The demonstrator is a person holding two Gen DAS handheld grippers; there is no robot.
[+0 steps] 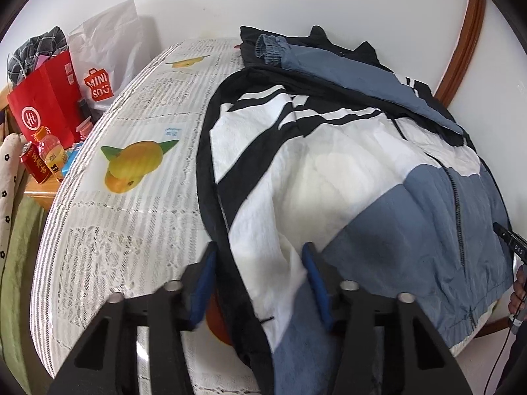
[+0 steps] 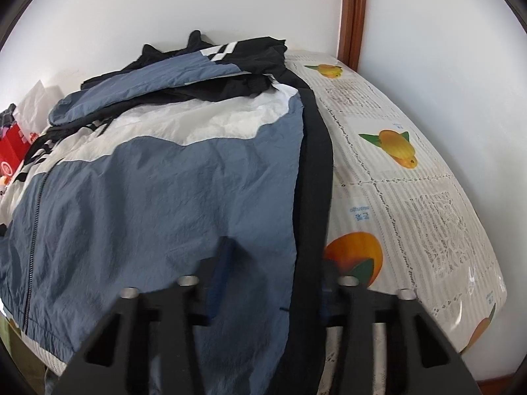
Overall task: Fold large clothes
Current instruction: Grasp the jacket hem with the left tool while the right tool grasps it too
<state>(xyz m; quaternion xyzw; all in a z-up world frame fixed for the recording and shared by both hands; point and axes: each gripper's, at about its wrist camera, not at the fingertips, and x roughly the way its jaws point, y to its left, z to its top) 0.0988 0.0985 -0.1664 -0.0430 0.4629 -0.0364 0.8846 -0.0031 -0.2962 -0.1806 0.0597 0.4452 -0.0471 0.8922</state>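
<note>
Left claw and right claw gape, straddling the jacket's black side edges.
Sleeves seem folded in; jacket on bench; body folds remain.

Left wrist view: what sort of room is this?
Probably a home room. A jacket lies on a table with a fruit-print lace cloth, beside shopping bags and drink bottles against a white wall.

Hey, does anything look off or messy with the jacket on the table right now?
Mostly tidy. The jacket lies flat on the tablecloth, but its hem hangs past the table's near edge, and one blue sleeve is folded across the top at a slant. No spills or damage visible.
</note>
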